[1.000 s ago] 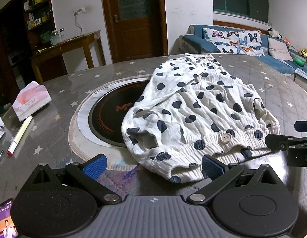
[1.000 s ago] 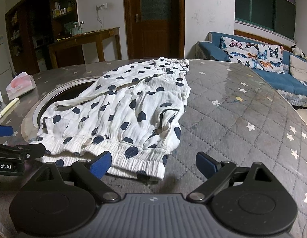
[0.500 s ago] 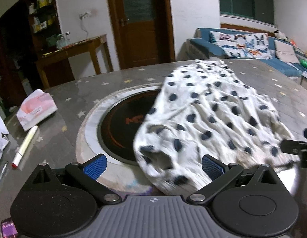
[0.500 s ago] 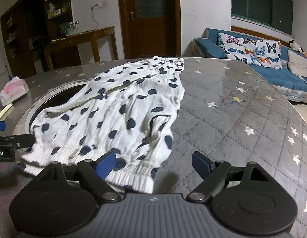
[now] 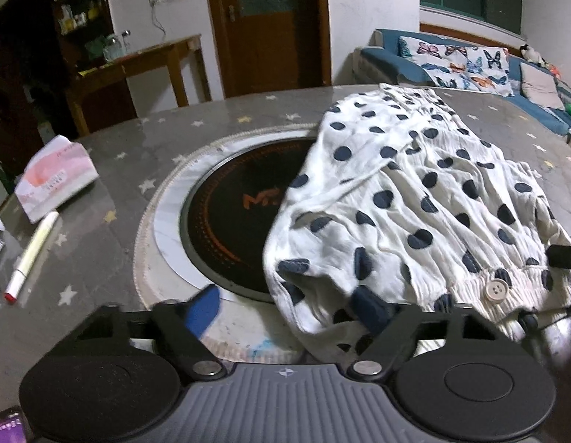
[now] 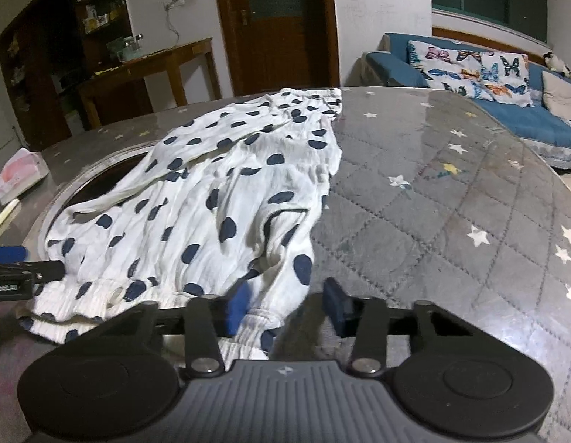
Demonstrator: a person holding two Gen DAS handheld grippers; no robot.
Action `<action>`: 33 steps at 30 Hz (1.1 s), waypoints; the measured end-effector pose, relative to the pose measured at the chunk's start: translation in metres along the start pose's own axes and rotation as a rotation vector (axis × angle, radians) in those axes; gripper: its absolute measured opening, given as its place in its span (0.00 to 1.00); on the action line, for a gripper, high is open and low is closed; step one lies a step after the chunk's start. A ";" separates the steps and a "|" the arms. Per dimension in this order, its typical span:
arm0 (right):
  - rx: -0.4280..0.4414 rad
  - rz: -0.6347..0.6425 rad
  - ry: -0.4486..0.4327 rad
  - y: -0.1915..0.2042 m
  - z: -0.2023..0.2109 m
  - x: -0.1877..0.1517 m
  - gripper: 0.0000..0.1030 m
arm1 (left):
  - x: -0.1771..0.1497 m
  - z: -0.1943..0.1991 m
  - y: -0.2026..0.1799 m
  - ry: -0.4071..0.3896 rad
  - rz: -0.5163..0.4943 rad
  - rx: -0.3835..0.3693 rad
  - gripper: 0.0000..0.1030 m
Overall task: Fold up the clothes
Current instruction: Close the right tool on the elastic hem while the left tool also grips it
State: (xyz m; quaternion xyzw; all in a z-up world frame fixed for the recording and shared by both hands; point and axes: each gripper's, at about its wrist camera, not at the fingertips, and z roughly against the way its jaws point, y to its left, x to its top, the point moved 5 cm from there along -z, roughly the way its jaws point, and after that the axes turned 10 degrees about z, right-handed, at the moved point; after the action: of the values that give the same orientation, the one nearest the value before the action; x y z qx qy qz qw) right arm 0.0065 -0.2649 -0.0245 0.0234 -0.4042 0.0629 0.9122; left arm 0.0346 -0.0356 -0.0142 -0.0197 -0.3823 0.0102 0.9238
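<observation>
A white garment with dark blue polka dots (image 5: 407, 199) lies on the round grey table, its elastic waistband with a white button (image 5: 495, 289) nearest me. My left gripper (image 5: 285, 306) has its jaws partly closed around the waistband's left corner, the cloth between the blue pads. In the right wrist view the same garment (image 6: 219, 199) spreads away from me, and my right gripper (image 6: 285, 304) has its jaws narrowed over the waistband's right corner. The other gripper's tip shows at each view's edge.
A black induction hob (image 5: 233, 217) is set in the table's middle, partly under the garment. A tissue pack (image 5: 53, 173), a marker pen (image 5: 30, 254) and a phone (image 5: 6, 426) lie at the left. A blue sofa (image 6: 507, 103) and a wooden side table (image 5: 137, 70) stand beyond.
Both grippers moved forward onto the waistband and their jaws narrowed from wide open. The near edge of the garment is bunched and lifted a little.
</observation>
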 end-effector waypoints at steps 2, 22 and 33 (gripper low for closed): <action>0.021 0.000 0.001 0.001 0.001 0.000 0.21 | -0.002 0.000 -0.003 0.015 0.003 -0.034 0.47; 0.096 0.036 0.009 -0.002 0.068 -0.028 0.08 | -0.042 0.062 -0.012 0.080 -0.084 -0.232 0.07; 0.130 0.063 0.065 -0.004 0.107 -0.051 0.16 | -0.054 0.102 -0.022 0.080 -0.153 -0.315 0.10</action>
State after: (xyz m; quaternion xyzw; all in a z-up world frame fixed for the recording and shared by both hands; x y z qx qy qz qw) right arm -0.1058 -0.2839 0.0099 0.0677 -0.3698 0.1184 0.9191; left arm -0.0756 -0.0563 0.0210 -0.1356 -0.3425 -0.1209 0.9218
